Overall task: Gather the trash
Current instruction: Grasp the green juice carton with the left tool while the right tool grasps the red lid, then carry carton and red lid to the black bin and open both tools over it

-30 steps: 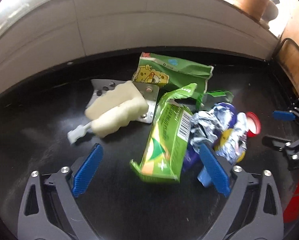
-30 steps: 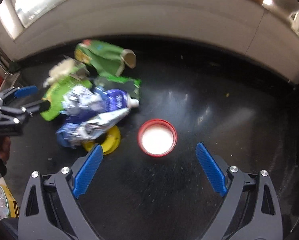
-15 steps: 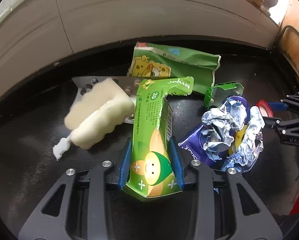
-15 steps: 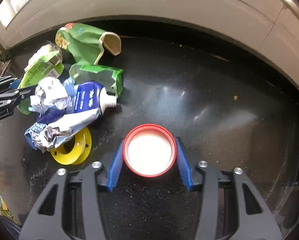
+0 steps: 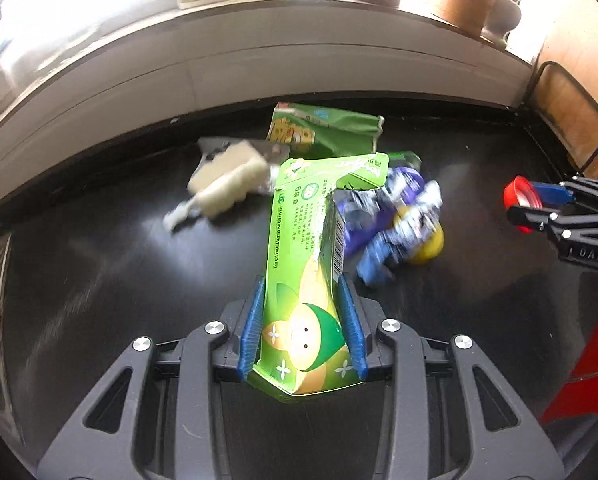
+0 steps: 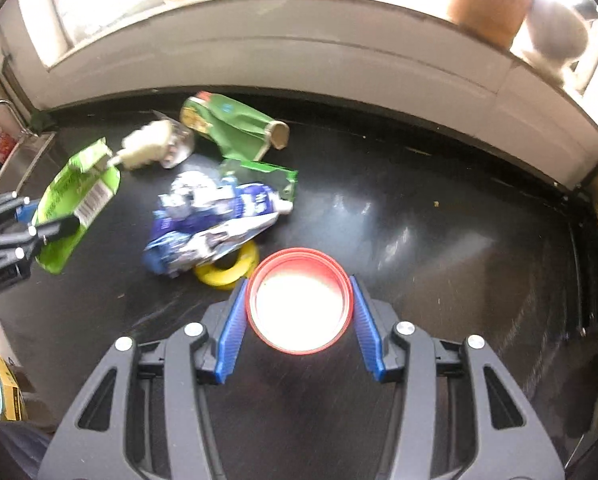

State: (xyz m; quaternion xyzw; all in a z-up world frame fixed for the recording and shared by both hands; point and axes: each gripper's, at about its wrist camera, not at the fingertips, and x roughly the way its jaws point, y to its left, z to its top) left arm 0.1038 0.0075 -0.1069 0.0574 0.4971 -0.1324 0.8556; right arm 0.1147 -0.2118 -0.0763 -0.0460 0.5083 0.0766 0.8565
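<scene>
My left gripper [image 5: 303, 320] is shut on a flattened green carton [image 5: 307, 256] and holds it above the black counter [image 5: 99, 280]; it also shows at the left of the right wrist view [image 6: 75, 200]. My right gripper [image 6: 299, 320] is shut on a red lid [image 6: 299, 300] with a white inside, lifted off the counter; it shows at the right of the left wrist view [image 5: 519, 196]. On the counter lie a green snack bag [image 6: 235, 128], a crumpled blue and silver tube [image 6: 215, 220], a yellow ring [image 6: 227, 272] and a white foam piece [image 5: 227, 184].
A smaller green wrapper [image 6: 275, 176] lies beside the tube. A grey metal piece [image 5: 215, 146] lies under the foam. A pale wall [image 5: 299, 68] runs along the counter's far edge, with a window sill above it. A sink [image 6: 15, 160] is at the far left.
Both grippers went from open to shut, the left on the green carton, the right on the red lid. Both have since lifted their items and drawn back from the pile.
</scene>
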